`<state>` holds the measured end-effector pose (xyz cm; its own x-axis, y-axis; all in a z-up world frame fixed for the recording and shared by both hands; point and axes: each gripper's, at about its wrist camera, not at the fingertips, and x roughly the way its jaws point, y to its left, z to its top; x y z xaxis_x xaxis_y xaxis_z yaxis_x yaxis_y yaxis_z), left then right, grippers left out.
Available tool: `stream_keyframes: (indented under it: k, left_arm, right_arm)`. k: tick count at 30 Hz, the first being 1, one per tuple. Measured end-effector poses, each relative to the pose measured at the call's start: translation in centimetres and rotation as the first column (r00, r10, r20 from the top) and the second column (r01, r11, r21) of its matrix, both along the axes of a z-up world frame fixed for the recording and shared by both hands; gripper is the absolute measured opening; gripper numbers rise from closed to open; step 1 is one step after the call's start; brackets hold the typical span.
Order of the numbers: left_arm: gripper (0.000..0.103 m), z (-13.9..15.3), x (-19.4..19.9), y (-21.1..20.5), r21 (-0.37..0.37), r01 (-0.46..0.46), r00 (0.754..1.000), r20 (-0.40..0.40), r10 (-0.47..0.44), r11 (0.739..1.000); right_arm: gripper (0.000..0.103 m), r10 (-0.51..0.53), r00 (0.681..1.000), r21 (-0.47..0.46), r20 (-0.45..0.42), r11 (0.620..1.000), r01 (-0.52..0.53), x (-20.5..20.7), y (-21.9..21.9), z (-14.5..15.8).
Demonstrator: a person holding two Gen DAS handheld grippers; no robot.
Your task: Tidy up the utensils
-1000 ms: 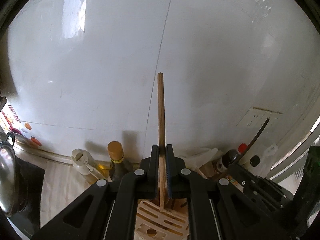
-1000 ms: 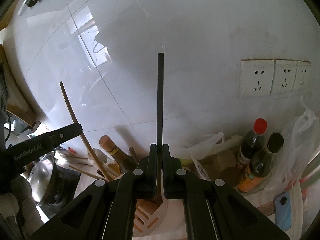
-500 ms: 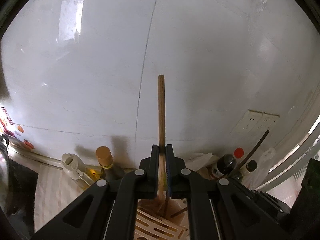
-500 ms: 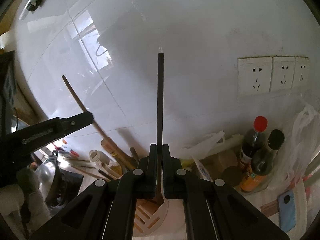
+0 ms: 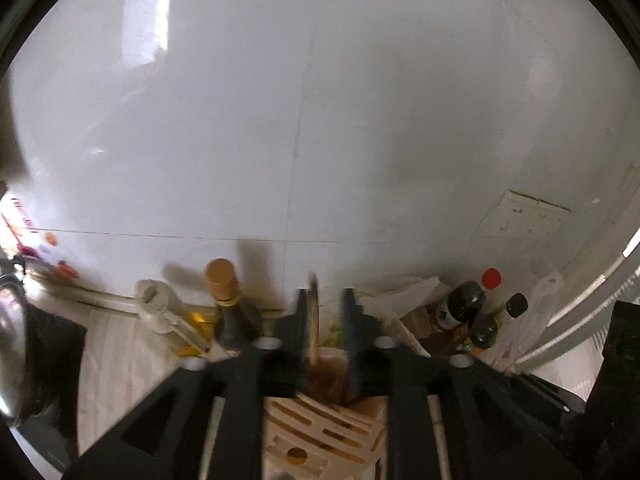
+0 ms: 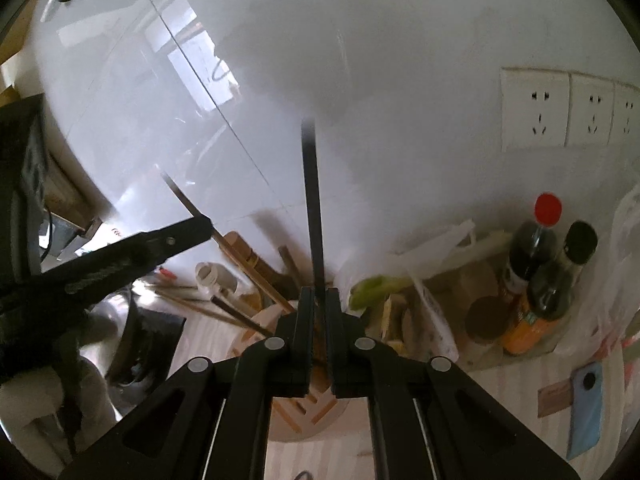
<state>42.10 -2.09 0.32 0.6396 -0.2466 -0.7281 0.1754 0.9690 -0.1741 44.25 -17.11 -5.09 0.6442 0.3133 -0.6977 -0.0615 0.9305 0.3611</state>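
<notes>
Wooden chopstick (image 5: 313, 322) dropped lower into utensil holder (image 5: 320, 432), left gripper (image 5: 326, 320) jaws opening around it, right gripper (image 6: 319, 312) jaws opening beside black chopstick (image 6: 311, 208)

Both pairs of tongs point down at the slotted utensil holder (image 5: 320, 436), which stands on the counter (image 5: 120, 360) against the wall (image 5: 320, 120). Between the opening jaws of the left gripper (image 5: 326, 320) a chopstick (image 5: 313, 320) stands close to the left finger, its lower end down in the holder. Behind and left of these tongs stand two bottles (image 5: 224, 304); to their right stands another cluster of bottles (image 5: 472, 312). Between the opening jaws of the right gripper (image 6: 320, 312) a second chopstick (image 6: 312, 208) rises upright. Left of it the left gripper reaches in. Right of it lie bags (image 6: 420, 264), then bottles (image 6: 536, 256), with sockets (image 6: 560, 112) on the wall above.
</notes>
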Motion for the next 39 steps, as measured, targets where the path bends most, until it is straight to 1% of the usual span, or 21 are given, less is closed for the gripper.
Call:
stream_keyframes:
  k: [1, 2, 3, 5, 6, 7, 8, 9, 11, 13, 15, 17, 19, 22, 24, 27, 30, 34, 36, 39]
  left_arm:
    - [0.063, 0.3, -0.3, 0.2, 0.007, -0.012, 1.000, 0.010, 0.012, 1.000]
    - [0.088, 0.8, -0.7, 0.6, 0.005, -0.025, 0.999, 0.026, 0.025, 1.000]
    - [0.091, 1.3, -1.3, 1.1, 0.002, -0.041, 0.998, 0.053, 0.041, 0.999]
    - [0.091, 1.6, -2.1, 1.7, 0.011, -0.059, 0.996, 0.070, 0.058, 0.998]
    - [0.093, 1.7, -2.6, 2.0, 0.018, -0.067, 0.995, 0.079, 0.065, 0.998]
    - [0.096, 1.7, -3.1, 2.2, 0.027, -0.074, 0.994, 0.086, 0.072, 0.997]
    - [0.100, 1.7, -3.7, 2.4, 0.035, -0.081, 0.992, 0.096, 0.077, 0.996]
    - [0.103, 1.5, -4.4, 2.7, 0.041, -0.087, 0.991, 0.108, 0.082, 0.995]
    - [0.103, 0.7, -6.2, 3.2, 0.063, -0.105, 0.987, 0.131, 0.096, 0.992]
    - [0.103, -0.6, -7.6, 3.5, 0.093, -0.124, 0.984, 0.140, 0.111, 0.988]
    - [0.103, -2.2, -9.1, 3.9, 0.109, -0.137, 0.984, 0.133, 0.122, 0.985]
    - [0.103, -4.4, -10.3, 4.2, 0.136, -0.140, 0.987, 0.101, 0.127, 0.981]
    - [0.103, -7.2, -11.1, 4.3, 0.157, -0.133, 0.991, 0.040, 0.129, 0.979]
    - [0.103, -11.7, -12.3, 4.4, 0.198, -0.125, 0.989, -0.057, 0.139, 0.972]
    - [0.103, -14.7, -13.0, 4.4, 0.232, -0.119, 0.982, -0.118, 0.149, 0.966]
    - [0.103, -19.2, -14.1, 4.3, 0.270, -0.095, 0.963, -0.217, 0.157, 0.958]
    - [0.103, -22.2, -14.9, 4.1, 0.295, -0.077, 0.945, -0.283, 0.164, 0.953]
    - [0.103, -25.4, -15.9, 3.7, 0.307, -0.044, 0.922, -0.354, 0.157, 0.951]
    - [0.103, -26.4, -16.2, 3.5, 0.307, -0.032, 0.913, -0.379, 0.153, 0.951]
    - [0.103, -27.4, -16.6, 3.2, 0.309, -0.011, 0.901, -0.408, 0.144, 0.951]
  right_arm:
    - [0.031, -0.004, 1.000, 0.007, -0.002, 1.000, 0.004, -0.1, -0.2, 0.0]
    - [0.039, -0.006, 1.000, 0.019, 0.000, 1.000, 0.006, -0.4, -0.5, 0.1]
    - [0.040, -0.017, 1.000, 0.032, 0.008, 0.999, 0.016, -0.8, -0.9, 0.4]
    - [0.041, -0.033, 0.999, 0.036, 0.019, 0.999, 0.032, -1.5, -1.5, 0.8]
    - [0.042, -0.042, 0.999, 0.043, 0.024, 0.998, 0.041, -1.9, -1.8, 1.0]
    - [0.045, -0.056, 0.998, 0.053, 0.028, 0.997, 0.054, -2.4, -2.4, 1.1]
    - [0.047, -0.068, 0.997, 0.055, 0.029, 0.996, 0.066, -3.0, -2.8, 1.2]
    - [0.047, -0.081, 0.996, 0.051, 0.033, 0.996, 0.079, -3.6, -3.2, 1.3]
    - [0.053, -0.111, 0.993, 0.030, 0.033, 0.994, 0.110, -4.7, -3.7, 1.2]
    - [0.055, -0.141, 0.990, 0.019, 0.024, 0.990, 0.140, -6.2, -4.5, 0.6]
    - [0.055, -0.166, 0.986, -0.004, -0.008, 0.986, 0.166, -7.7, -5.0, -0.7]
    - [0.055, -0.179, 0.983, -0.029, -0.050, 0.984, 0.177, -8.7, -5.2, -2.0]
    - [0.055, -0.184, 0.977, -0.053, -0.106, 0.982, 0.179, -9.9, -5.3, -4.1]
    - [0.055, -0.190, 0.961, -0.087, -0.201, 0.981, 0.176, -11.5, -5.5, -8.3]
    - [0.055, -0.188, 0.942, -0.090, -0.277, 0.981, 0.170, -12.5, -5.6, -11.5]
    - [0.055, -0.177, 0.916, -0.101, -0.360, 0.983, 0.151, -13.5, -5.6, -15.6]
    - [0.054, -0.159, 0.882, -0.113, -0.445, 0.986, 0.121, -14.4, -5.2, -19.4]
    - [0.052, -0.152, 0.849, -0.122, -0.506, 0.987, 0.104, -15.4, -4.6, -22.5]
    - [0.047, -0.151, 0.837, -0.127, -0.526, 0.987, 0.098, -15.5, -4.4, -23.7]
    - [0.035, -0.154, 0.823, -0.139, -0.546, 0.986, 0.092, -15.9, -3.7, -24.7]
